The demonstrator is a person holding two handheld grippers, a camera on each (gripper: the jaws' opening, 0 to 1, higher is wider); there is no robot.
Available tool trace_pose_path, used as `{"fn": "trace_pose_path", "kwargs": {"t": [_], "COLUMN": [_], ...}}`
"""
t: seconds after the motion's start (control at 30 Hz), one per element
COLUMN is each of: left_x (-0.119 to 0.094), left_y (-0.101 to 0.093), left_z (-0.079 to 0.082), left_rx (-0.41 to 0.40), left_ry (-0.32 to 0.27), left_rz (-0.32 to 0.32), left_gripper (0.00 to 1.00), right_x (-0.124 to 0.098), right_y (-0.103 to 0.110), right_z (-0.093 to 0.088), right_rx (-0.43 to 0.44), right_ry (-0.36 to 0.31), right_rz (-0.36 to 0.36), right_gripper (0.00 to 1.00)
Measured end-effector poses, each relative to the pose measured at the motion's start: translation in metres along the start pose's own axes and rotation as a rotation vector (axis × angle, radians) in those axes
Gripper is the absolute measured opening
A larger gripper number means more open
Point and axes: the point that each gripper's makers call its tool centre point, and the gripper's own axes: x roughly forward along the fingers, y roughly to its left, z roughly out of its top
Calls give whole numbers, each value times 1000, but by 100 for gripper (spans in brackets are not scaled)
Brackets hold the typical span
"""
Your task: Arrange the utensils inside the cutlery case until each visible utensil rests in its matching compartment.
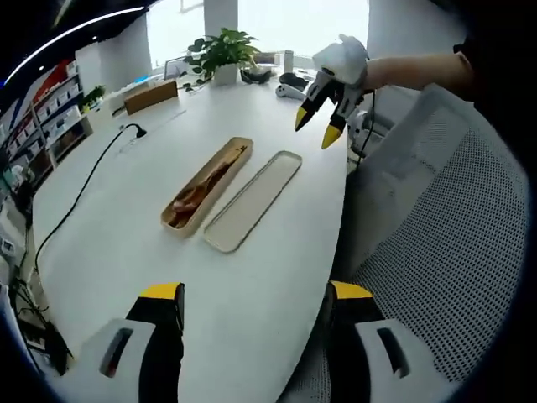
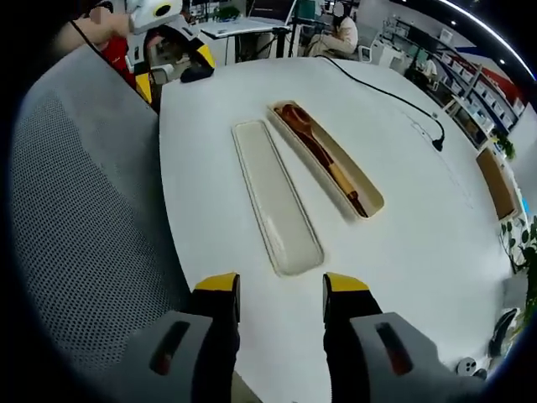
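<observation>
**Right gripper view: case and lid lie ahead of the jaws, long axes running away up the frame**

Right gripper view places the right gripper at bottom centre, jaws apart and holding nothing. Directly above the jaw tips lies the lid, a flat pale tray. Just beside it, toward frame right, lies the cutlery case, with a wooden utensil lengthwise inside it. Both long axes run from lower centre toward upper left, roughly parallel and slightly apart. The table is white.

Left gripper view places the left gripper at the bottom edge, jaws apart and empty. Case and lid sit at frame centre, well apart from these jaws, long axes slanting toward upper right. The right gripper appears at upper right, above the table edge.

Judgement: the right gripper is nearer the lid's near end; the case lies offset to frame right of its jaw line.
</observation>
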Motion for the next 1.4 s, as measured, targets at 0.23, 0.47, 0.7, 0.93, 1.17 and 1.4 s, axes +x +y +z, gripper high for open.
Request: {"fn": "trace_pose_path", "kwargs": {"t": [0.23,0.47,0.7,0.93,1.17,1.4], "left_x": [32,59,80,88,92,93], "left_y": [16,21,27,28,23,18], "left_z": [-5,5,12,17,16,4], "left_rx": [54,9,36,80,122,204], "left_ry": [37,-1,12,8,7,27], "left_rz": [-26,-111,-137,-155,-160,-154], "left_gripper": [65,63,60,58,50,44], "right_x": [14,36,55,60,60,61], "right_y": [-13,-20,-26,-27,-23,-18], "right_z": [-11,-7,5,14,17,19], "right_rx": [-3,-21,-90,-150,-221,-237], "right_ry": [43,39,52,57,60,87], "right_rz": [32,104,140,166,197,201], "right_gripper": [38,42,45,44,40,35]}}
